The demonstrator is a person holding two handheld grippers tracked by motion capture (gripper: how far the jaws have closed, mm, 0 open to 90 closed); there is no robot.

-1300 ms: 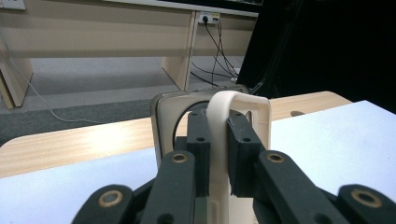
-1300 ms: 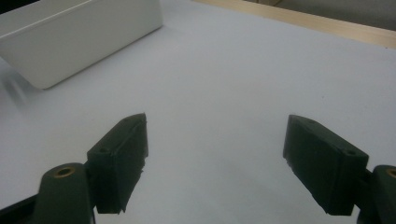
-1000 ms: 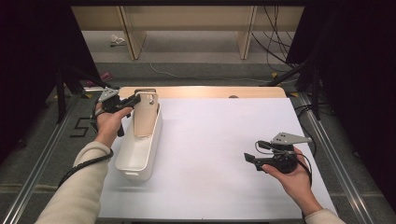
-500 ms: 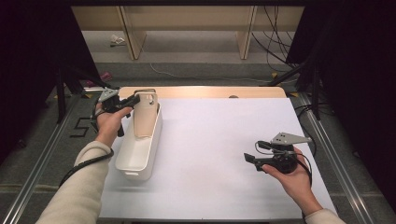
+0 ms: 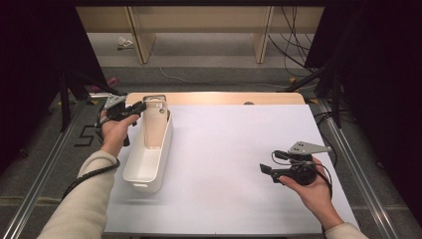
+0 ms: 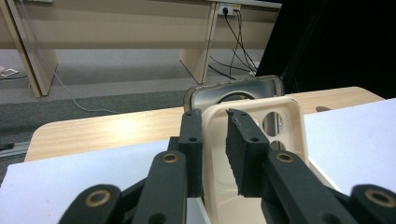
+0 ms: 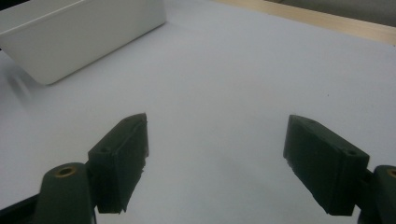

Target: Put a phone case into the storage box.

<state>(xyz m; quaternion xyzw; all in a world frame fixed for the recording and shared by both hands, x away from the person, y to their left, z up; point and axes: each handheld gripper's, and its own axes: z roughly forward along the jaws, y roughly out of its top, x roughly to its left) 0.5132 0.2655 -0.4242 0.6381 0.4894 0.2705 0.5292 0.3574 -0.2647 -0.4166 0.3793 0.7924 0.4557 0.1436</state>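
High view: nothing has visibly shifted since half a second ago. The left tongs [image 5: 141, 106] stay closed on the upper edge of the cream phone case [image 5: 154, 124], which stands upright in the far end of the white bin [image 5: 144, 172] at the worktop's [image 5: 224, 149] left side. The case's long axis runs vertically, its camera cut-outs at the top; the bin's long axis runs near to far. The right tongs [image 5: 265, 172] rest in the person's right hand [image 5: 311, 191], well apart from the bin.

Left gripper view: the jaws pinch the case's [image 6: 261, 140] side wall, one inside, one outside. A clear case [image 6: 233, 91] stands just behind it.

Right gripper view: the right tongs [image 7: 215, 154] gape wide, holding nothing, above the bare worktop [image 7: 224, 70], the bin [image 7: 79, 32] at upper left.
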